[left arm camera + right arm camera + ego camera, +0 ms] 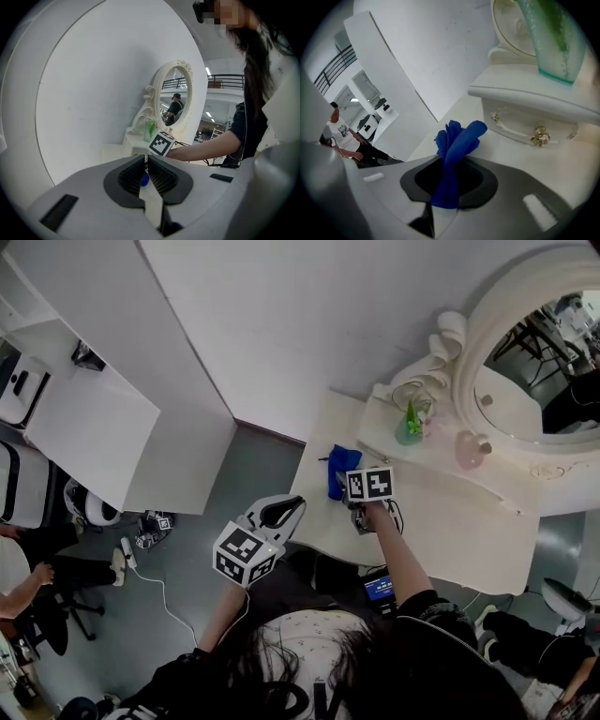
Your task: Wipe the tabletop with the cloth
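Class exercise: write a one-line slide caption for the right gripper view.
Right gripper shut on a bunched blue cloth, white tabletop and a gold-knobbed drawer just beyond.

- We carry a left gripper (pixel 146 166) and a right gripper (pixel 449 165). Each is a smooth pale-grey moulded shell with a black collar round its jaws.
- The left one's pads (pixel 132 174) are black and finely ribbed.
- Small rectangular slots (pixel 58 211) mark the shells. They are dark at 8 and 3 o'clock of the left jaws, and pale at 9 and 4 o'clock of the right jaws.
- The left cube (pixel 246 554) and the right cube (pixel 369 485) are white, printed with black square markers.
- We wear a dark short sleeve (pixel 427 608) on the right arm, and a pale speckled garment (pixel 277 89) over the body.
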Demonstrator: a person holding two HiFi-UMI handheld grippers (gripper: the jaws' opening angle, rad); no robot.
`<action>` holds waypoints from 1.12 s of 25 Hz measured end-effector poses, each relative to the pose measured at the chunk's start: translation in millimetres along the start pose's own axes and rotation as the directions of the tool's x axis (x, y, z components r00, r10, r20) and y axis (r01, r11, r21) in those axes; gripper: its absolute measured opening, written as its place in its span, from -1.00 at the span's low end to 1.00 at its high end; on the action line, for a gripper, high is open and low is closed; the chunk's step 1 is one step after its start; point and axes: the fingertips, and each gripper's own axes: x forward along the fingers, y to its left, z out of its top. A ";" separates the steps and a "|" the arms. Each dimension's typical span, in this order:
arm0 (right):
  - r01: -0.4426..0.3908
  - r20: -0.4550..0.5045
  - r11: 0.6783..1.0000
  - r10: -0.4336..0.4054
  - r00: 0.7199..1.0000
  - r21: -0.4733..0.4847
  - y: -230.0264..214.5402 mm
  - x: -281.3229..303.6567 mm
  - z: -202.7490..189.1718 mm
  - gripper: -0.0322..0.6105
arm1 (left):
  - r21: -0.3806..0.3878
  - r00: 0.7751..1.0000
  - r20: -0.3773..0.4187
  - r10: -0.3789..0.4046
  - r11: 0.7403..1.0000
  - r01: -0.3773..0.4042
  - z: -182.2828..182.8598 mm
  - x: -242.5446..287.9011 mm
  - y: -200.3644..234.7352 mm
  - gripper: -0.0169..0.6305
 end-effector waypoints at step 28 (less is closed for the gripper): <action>0.278 0.055 0.941 -0.293 0.955 0.191 -292.0 -203.9 -104.8 -0.63 | 0.042 0.982 -0.012 -0.189 0.981 0.189 21.5 164.1 -173.5 -0.94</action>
